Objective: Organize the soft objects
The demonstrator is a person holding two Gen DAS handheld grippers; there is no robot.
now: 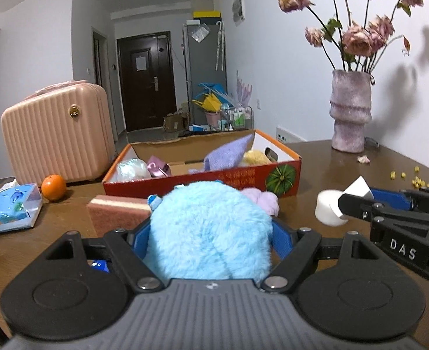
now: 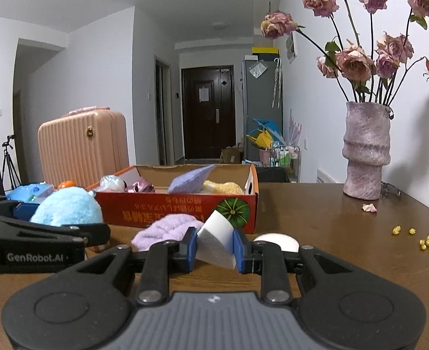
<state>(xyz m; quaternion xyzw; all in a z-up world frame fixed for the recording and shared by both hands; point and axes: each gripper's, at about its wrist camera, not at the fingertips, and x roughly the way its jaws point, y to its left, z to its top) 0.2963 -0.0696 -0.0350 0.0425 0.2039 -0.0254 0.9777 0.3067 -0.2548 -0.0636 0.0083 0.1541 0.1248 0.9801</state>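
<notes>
So, left tongs (image 1: 211,233) are gripping a blue plush (image 1: 211,230), blue pads pressing its fluffy sides, jaws standing wide around it; plush is sitting just in front of the box (image 1: 185,181). Right tongs (image 2: 215,246) are pinching a white wedge (image 2: 216,237), jaws narrow, pads squeezing both faces; wedge is sitting in front of the box's right end, near the pumpkin print.

Box is resting on the desk (image 2: 331,233) with the flap open. Inside the box: a lilac cloth (image 1: 229,153) is leaning up at the middle, a yellow plush (image 1: 256,157) is lying at the right end, a pearly bundle (image 1: 131,167) and a pink shiny piece (image 1: 157,169) are lying at the left end. A lilac fluffy thing (image 2: 167,229) is lying against the box front, just beside the wedge. A pink sponge (image 1: 118,208) is lying in front of the box's left end, beside the blue plush. A white round puff (image 2: 277,240) is sitting right of the box front, beside the right tongs.

Left of the box: an orange (image 1: 54,187), a tissue pack (image 1: 10,208), a pink case (image 1: 57,134) behind. Right of the box: a vase (image 1: 350,110) with dried roses, a petal and yellow bits scattered near it.
</notes>
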